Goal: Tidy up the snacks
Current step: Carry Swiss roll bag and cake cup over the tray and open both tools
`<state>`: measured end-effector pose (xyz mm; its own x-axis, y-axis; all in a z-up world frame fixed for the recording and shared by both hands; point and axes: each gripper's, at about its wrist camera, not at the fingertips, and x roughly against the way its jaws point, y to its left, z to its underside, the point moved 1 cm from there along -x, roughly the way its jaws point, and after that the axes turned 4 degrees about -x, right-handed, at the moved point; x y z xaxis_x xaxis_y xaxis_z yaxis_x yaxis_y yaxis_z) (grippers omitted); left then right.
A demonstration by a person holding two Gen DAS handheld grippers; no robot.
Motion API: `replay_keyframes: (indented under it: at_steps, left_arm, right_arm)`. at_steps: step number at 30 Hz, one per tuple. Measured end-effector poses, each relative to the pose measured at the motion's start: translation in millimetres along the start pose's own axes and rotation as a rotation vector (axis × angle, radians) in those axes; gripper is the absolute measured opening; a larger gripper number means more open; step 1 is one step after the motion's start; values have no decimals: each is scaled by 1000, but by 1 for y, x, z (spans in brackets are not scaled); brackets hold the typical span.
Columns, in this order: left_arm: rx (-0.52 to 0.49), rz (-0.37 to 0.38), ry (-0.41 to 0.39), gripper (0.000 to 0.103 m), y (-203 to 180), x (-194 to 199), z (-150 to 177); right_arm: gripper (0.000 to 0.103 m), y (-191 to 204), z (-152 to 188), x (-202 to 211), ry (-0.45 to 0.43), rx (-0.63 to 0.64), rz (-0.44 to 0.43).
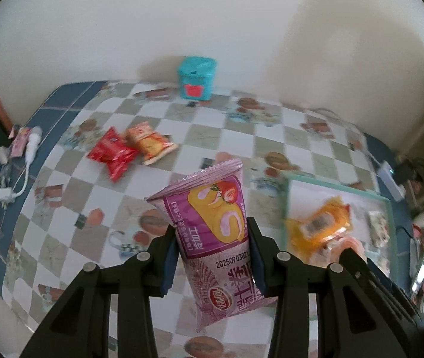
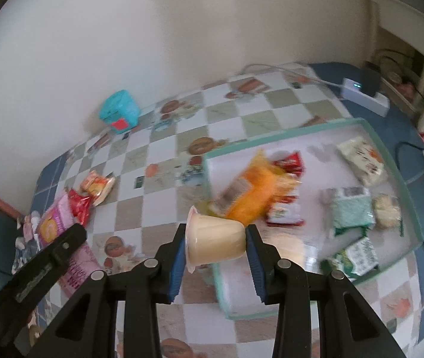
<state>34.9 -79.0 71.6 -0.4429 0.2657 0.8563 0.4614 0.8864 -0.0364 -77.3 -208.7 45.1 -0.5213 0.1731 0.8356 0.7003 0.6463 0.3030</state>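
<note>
My left gripper [image 1: 212, 256] is shut on a purple cake-roll packet [image 1: 216, 238] and holds it above the checkered table. My right gripper [image 2: 215, 250] is shut on a cream pudding cup [image 2: 215, 243], lying sideways, over the near-left corner of the teal-rimmed tray [image 2: 397, 176]. The tray holds an orange packet [image 2: 250, 197], red packets [image 2: 289, 161] and several green and white packets [image 2: 350, 208]. A red packet [image 1: 112, 152] and an orange packet [image 1: 149, 143] lie on the table at the left. The tray also shows in the left wrist view [image 1: 286, 197], right of the purple packet.
A teal tin [image 1: 197, 78] stands at the wall. White cables and small items [image 1: 22, 161] lie at the table's left edge. A white power strip [image 2: 364, 95] with cables sits at the far right. The left gripper [image 2: 42, 262] shows at the right wrist view's left.
</note>
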Motion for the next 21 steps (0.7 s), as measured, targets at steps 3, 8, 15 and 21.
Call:
replay_keyframes:
  at_steps: [3,8,15,21]
  left_arm:
    - [-36,44,7,44,-19,1,2]
    - [-104,81,23,44,-48,-3,7]
    - [-203,152,43,44,-97,-10,14]
    - [-264,191,76,44,-135,-25,16]
  right_arm:
    - [41,-24,-5,0,4,-64,11]
    - [41,-61,-17,1,-2,-160,43]
    - [41,-104,-27,1,-4,-271,65]
    - [41,-124,-31,-4,6,-319,65]
